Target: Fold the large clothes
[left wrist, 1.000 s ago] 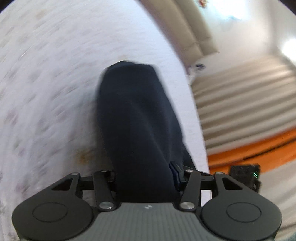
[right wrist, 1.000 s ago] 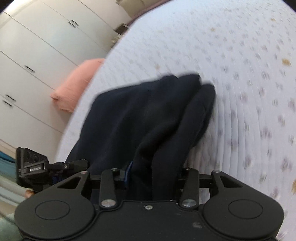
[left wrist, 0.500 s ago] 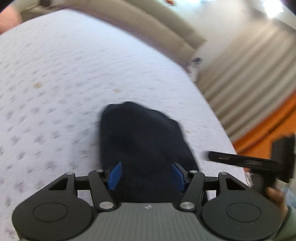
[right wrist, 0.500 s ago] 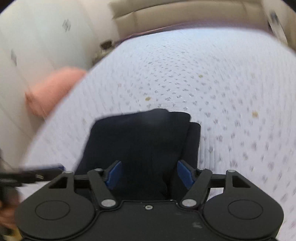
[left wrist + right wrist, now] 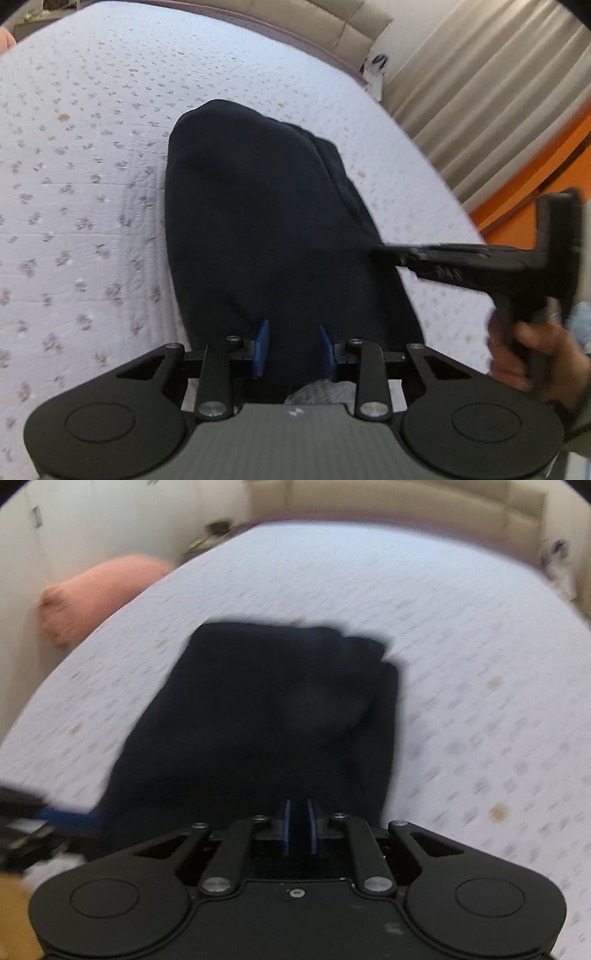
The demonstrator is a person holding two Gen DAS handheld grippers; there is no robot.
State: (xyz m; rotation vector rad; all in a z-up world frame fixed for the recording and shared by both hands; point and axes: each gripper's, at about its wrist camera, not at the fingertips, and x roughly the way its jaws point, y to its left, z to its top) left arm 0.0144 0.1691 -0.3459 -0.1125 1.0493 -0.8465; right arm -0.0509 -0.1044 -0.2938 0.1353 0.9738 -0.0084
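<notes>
A dark navy garment [image 5: 266, 229] lies folded into a compact bundle on the white flowered bedspread [image 5: 81, 155]; it also shows in the right wrist view [image 5: 266, 716]. My left gripper [image 5: 293, 349] is open just above the garment's near edge, its blue pads apart and holding nothing. My right gripper [image 5: 298, 825] is shut and empty, its blue pads pressed together above the near edge of the garment. The right gripper also shows from the side in the left wrist view [image 5: 461, 260], held in a hand at the garment's right edge.
A pink pillow [image 5: 99, 590] lies at the bed's far left, by white wardrobes [image 5: 74, 524]. A beige padded headboard [image 5: 399, 502] runs along the far side. Beige curtains [image 5: 487, 81] and an orange strip [image 5: 532, 177] stand beyond the bed's right edge.
Both grippers let go of the garment and pulled back toward its near edge. The garment settled flat on the bed. The right gripper opened, then shut empty; the left stays open.
</notes>
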